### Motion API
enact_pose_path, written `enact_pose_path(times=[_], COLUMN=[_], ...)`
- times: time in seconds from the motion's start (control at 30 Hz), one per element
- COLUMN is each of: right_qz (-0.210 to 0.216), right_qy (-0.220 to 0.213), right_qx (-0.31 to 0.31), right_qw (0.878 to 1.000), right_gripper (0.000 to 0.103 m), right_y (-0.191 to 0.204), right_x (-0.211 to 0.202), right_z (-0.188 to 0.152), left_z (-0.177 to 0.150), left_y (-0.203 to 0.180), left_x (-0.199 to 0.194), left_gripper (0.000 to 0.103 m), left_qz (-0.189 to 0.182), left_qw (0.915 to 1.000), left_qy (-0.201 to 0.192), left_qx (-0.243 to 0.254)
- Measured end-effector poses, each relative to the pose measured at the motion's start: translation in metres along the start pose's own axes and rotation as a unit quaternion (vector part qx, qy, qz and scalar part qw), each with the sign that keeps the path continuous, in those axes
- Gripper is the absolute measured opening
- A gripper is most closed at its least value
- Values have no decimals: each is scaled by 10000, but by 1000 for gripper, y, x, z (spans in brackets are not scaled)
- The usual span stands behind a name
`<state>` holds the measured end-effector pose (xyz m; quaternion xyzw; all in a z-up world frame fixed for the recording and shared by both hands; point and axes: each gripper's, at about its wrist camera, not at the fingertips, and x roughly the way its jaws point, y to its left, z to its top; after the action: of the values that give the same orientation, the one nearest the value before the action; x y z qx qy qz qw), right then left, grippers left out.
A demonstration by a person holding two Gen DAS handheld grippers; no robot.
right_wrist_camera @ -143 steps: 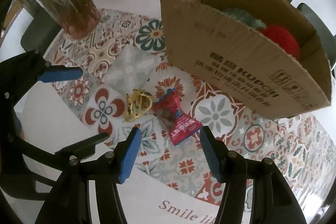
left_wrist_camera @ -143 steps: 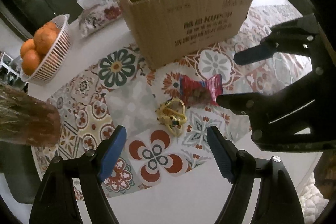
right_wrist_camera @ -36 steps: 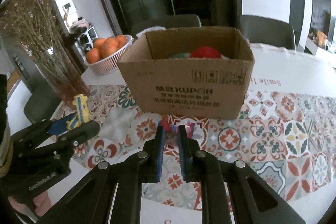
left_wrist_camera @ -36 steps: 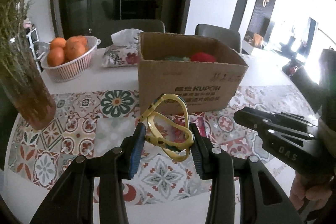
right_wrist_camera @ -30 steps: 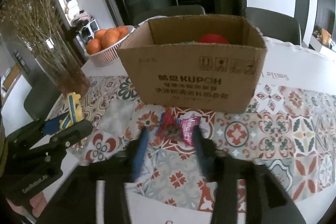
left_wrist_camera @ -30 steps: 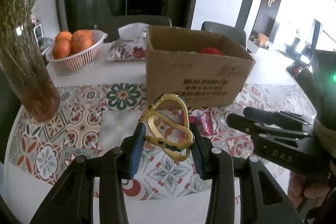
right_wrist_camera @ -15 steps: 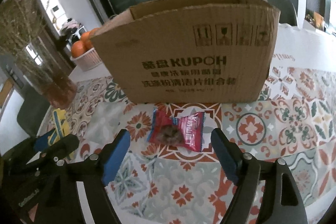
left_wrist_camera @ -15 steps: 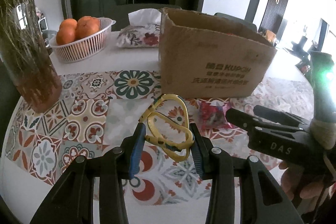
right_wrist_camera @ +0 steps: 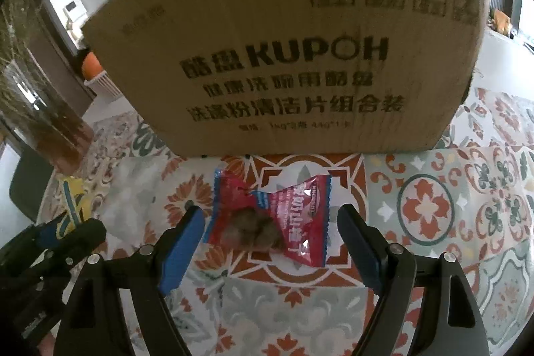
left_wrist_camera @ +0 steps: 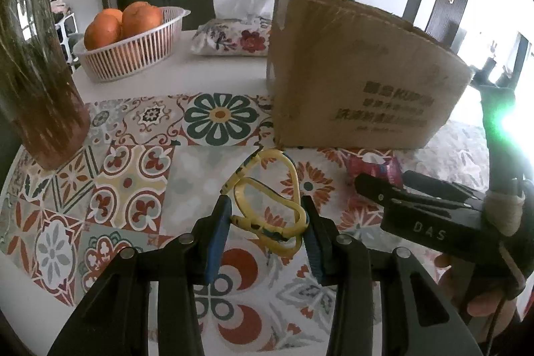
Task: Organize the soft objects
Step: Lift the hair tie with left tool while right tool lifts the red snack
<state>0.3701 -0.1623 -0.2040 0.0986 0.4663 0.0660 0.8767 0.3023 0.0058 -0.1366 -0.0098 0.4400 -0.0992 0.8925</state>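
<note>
My left gripper [left_wrist_camera: 265, 231] is shut on a yellow looped band [left_wrist_camera: 267, 189] and holds it above the patterned cloth. My right gripper [right_wrist_camera: 270, 241] is open, low over the table, with a red snack packet [right_wrist_camera: 270, 216] lying between its blue fingers [right_wrist_camera: 182, 244]. The packet also shows in the left wrist view [left_wrist_camera: 373, 167], just beyond the right gripper [left_wrist_camera: 383, 186]. The left gripper with the band [right_wrist_camera: 71, 206] shows at the left of the right wrist view. A brown cardboard box [right_wrist_camera: 283, 55] stands right behind the packet; its inside is hidden.
A white basket of oranges [left_wrist_camera: 130, 35] and a floral tissue pack [left_wrist_camera: 237, 35] stand at the back. A glass vase of dried stems [left_wrist_camera: 40, 89] is at the left. The patterned table runner [left_wrist_camera: 133, 172] covers the table's middle.
My right gripper has opened, dropped low and moved in around the red packet, close to the box. My left gripper keeps hold of the yellow band and has sunk a little.
</note>
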Motion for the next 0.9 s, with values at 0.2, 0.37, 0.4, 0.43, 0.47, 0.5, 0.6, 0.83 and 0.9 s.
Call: enact_pose_path(times=[0.2,0.37,0.4,0.43,0.47,0.5,0.6,0.83,0.9], right_qz=[-76,-120,-121,-132,-118,-119,-139,-142,-127], right_qy=[10,-87,-108,-129,-146,-182,-259,-314,-311], right_qx=[-160,-178,-180,-194,-195,-192,-227,-266,-225], right_qw=[9998,9997,9997,9996,9996,9996,9993,9991,9992], right_gripper=[83,82,79,78,76,73,62,49,44], right_y=[7,8,9,10,11,12,14,13,10], right_x=[12,14,15,16,16,15,11,3,0], right_z=[1,3,3,3,2,2,0,-3,-3], left_z=[-1,-2,-2,-2,-2,-2,-1,-1,-1], left_y=[7,10,11,11,11,11,11,7,7], left_x=[12,19,20,21,22,22,23,18,15], left_gripper=[41,41,41,41,41,41,41,41,41], left_qz=[-34,-50,-53,-57,-61,-68,-104,-119,-90], left_qw=[9999,9997,9997,9997,9997,9996,9995,9996,9997], left_qy=[91,139,156,163,168,176,182,133,108], left_qx=[-108,-172,-188,-193,-195,-198,-221,-224,-211])
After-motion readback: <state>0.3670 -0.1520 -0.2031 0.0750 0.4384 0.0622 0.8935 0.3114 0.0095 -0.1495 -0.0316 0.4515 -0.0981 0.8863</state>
